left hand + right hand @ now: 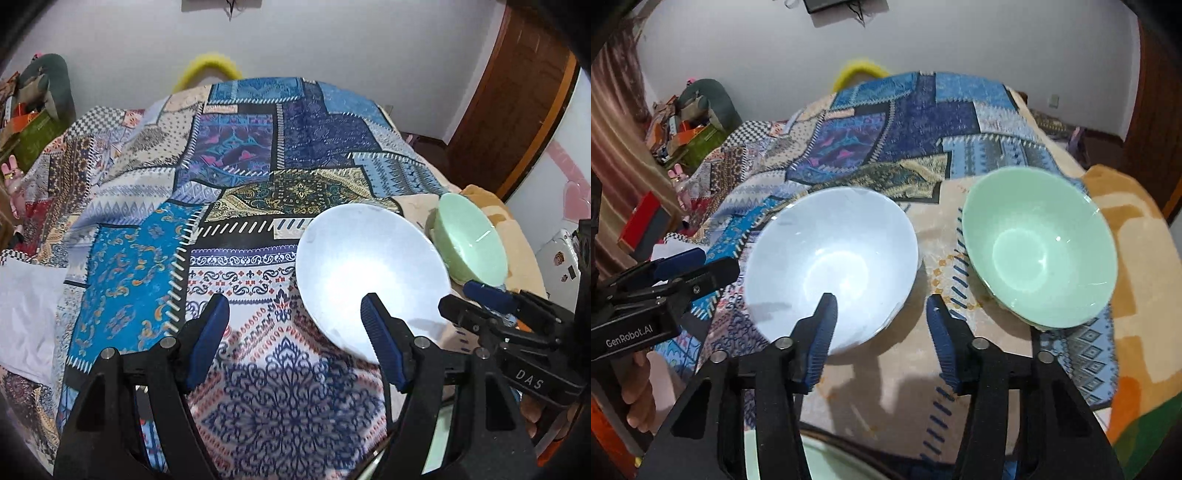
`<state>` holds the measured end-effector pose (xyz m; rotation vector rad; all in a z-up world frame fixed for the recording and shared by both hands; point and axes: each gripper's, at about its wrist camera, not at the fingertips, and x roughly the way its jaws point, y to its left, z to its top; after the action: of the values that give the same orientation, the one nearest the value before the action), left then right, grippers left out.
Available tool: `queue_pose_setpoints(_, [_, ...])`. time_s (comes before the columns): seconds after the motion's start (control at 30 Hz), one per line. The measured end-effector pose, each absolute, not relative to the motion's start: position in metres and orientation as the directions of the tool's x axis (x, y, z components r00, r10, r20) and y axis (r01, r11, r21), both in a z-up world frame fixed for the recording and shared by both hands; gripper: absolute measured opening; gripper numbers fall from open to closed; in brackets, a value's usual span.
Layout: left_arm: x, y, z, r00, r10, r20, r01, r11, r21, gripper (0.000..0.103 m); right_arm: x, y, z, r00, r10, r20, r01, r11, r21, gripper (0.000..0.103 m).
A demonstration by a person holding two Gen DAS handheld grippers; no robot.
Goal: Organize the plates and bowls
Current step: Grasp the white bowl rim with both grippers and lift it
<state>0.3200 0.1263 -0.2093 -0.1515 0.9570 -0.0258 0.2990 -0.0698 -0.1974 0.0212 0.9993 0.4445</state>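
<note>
A white bowl (831, 266) and a pale green bowl (1039, 245) sit side by side on a patchwork cloth (908, 129). My right gripper (882, 306) is open, its left finger over the white bowl's near rim, its right finger outside the bowl. My left gripper (295, 310) is open and empty over the cloth, its right finger in front of the white bowl (369, 273). The green bowl (469, 240) lies beyond. Each gripper shows in the other's view: the right one (480, 299), the left one (698, 266). A pale green rim (827, 461) shows at the bottom edge.
The cloth covers a raised surface that falls away at the left and far sides. An orange and beige blanket (1137, 258) lies on the right. Boxes and clutter (687, 129) stand at the far left by the wall. A wooden door (517, 96) is at the right.
</note>
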Motion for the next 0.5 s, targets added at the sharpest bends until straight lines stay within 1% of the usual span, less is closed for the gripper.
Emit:
queue_pose_setpoints(0.07, [0.327,0.127,-0.214,0.57,-0.091,-0.817,-0.047,0.989,-0.142,0.071,0.303,-0.07,-0.201,0.453,0.373,-0.81,-0.349,0.91,0.224,0.035])
queue_pose_setpoints(0.13, [0.335,0.129,-0.22,0.56,-0.093,-0.823,-0.05,0.988,-0.146,0.062,0.306,-0.07,-0.205,0.448,0.37,-0.814,-0.349,0.91,0.222,0.034])
queue_pose_setpoints(0.2, [0.342,0.131,-0.225,0.545,-0.106,-0.832,-0.047,0.987,-0.156,0.055,0.308,-0.07,-0.207,0.448,0.366,-0.815,-0.344,0.913,0.221,0.033])
queue_pose_setpoints(0.23, [0.344,0.131,-0.228,0.539,-0.11,-0.835,-0.045,0.986,-0.159,0.05,0.31,-0.07,-0.208,0.446,0.367,-0.816,-0.342,0.913,0.224,0.031])
queue_pose_setpoints(0.27, [0.347,0.13,-0.23,0.533,-0.11,-0.839,-0.043,0.987,-0.157,0.047,0.311,-0.071,-0.209,0.442,0.369,-0.818,-0.341,0.912,0.227,0.028])
queue_pose_setpoints(0.37, [0.353,0.128,-0.236,0.519,-0.107,-0.848,-0.038,0.988,-0.148,0.04,0.317,-0.069,-0.213,0.433,0.375,-0.82,-0.343,0.91,0.234,0.025])
queue_pose_setpoints(0.4, [0.355,0.127,-0.238,0.514,-0.111,-0.85,-0.034,0.988,-0.15,0.036,0.317,-0.068,-0.213,0.432,0.374,-0.821,-0.347,0.909,0.231,0.024])
queue_pose_setpoints(0.47, [0.358,0.125,-0.241,0.504,-0.12,-0.855,-0.031,0.987,-0.157,0.033,0.319,-0.067,-0.216,0.426,0.375,-0.823,-0.352,0.907,0.232,0.023])
queue_pose_setpoints(0.5, [0.359,0.125,-0.242,0.5,-0.124,-0.857,-0.029,0.987,-0.159,0.029,0.321,-0.065,-0.217,0.422,0.378,-0.824,-0.353,0.906,0.235,0.023])
